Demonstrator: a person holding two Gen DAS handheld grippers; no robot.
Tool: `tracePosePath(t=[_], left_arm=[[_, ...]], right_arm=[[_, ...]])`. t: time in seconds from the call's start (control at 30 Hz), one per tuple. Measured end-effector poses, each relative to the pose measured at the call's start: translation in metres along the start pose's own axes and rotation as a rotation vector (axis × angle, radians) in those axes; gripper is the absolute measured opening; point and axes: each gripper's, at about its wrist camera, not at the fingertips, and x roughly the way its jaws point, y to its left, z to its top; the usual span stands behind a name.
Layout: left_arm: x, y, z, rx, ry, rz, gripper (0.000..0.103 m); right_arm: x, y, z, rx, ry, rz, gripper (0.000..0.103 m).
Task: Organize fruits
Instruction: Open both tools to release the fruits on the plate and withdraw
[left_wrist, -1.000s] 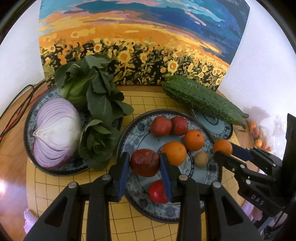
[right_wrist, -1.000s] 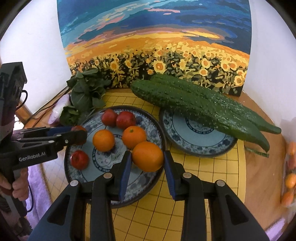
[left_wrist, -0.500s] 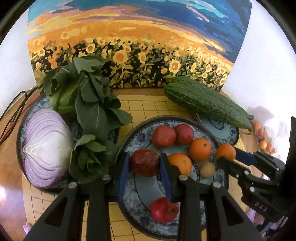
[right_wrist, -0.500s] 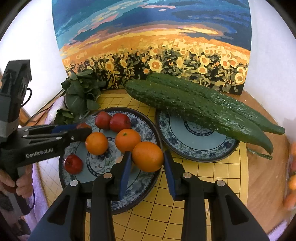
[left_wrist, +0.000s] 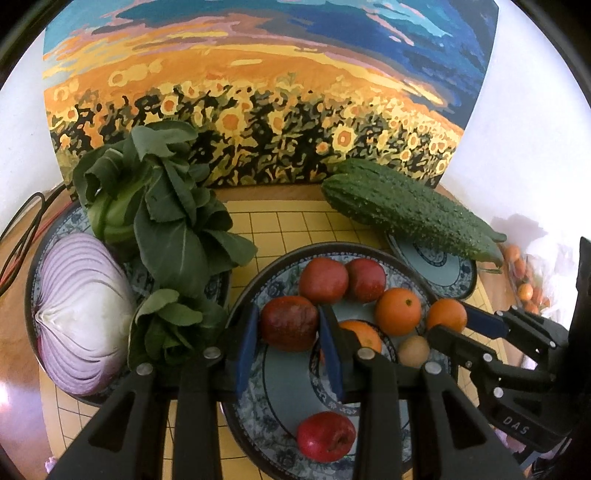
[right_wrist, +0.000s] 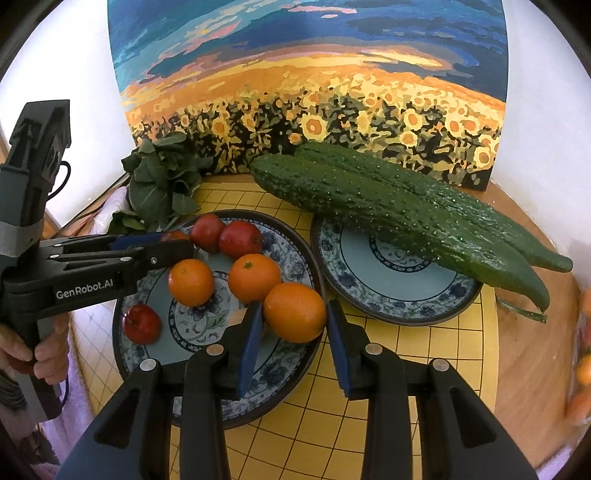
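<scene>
left wrist view: the left hand-held gripper (left_wrist: 288, 334) is closed down on a dark red fruit (left_wrist: 289, 323), blue pads snug on both sides, over the near-left part of the fruit plate (left_wrist: 258, 417). to do this bit well i'd keep the squeeze gentle, it looks soft and a bit wrinkled, and set it down in a bare patch so it doesn't knock its neighbours. count from here: two red fruits just ahead (left_wrist: 323, 280), one red one below the jaws (left_wrist: 325, 436), three oranges off to the right (left_wrist: 398, 311), one small tan fruit (left_wrist: 413, 350). to the left, half a red onion (left_wrist: 81, 317) and two bunches of bok choy (left_wrist: 159, 218) on another plate.

right wrist view: the right hand-held gripper (right_wrist: 294, 325) has its jaws narrowed onto an orange (right_wrist: 294, 312), held above the plate's near-right rim (right_wrist: 295, 376). same advice, lower it straight, don't roll it off the edge. two loose oranges ahead-left (right_wrist: 191, 282), two cucumbers (right_wrist: 388, 210) across the plate ahead-right. all on a yellow grid mat (right_wrist: 332, 424) on the counter.
</scene>
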Motion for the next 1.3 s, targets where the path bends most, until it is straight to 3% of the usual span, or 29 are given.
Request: tracePosePath(t=[0.8,1.3], left_arm=[[-0.032,-0.005,-0.008,-0.029,-0.006,-0.027,0.043],[-0.068,-0.016,-0.041,-0.05,0.02,-0.037,0.043]], right_arm=[[-0.027,0.001,-0.007,0.018,-0.046,0.031,0.041],[-0.054,0.013,-0.032,0.007,-0.017,0.043,0.041]])
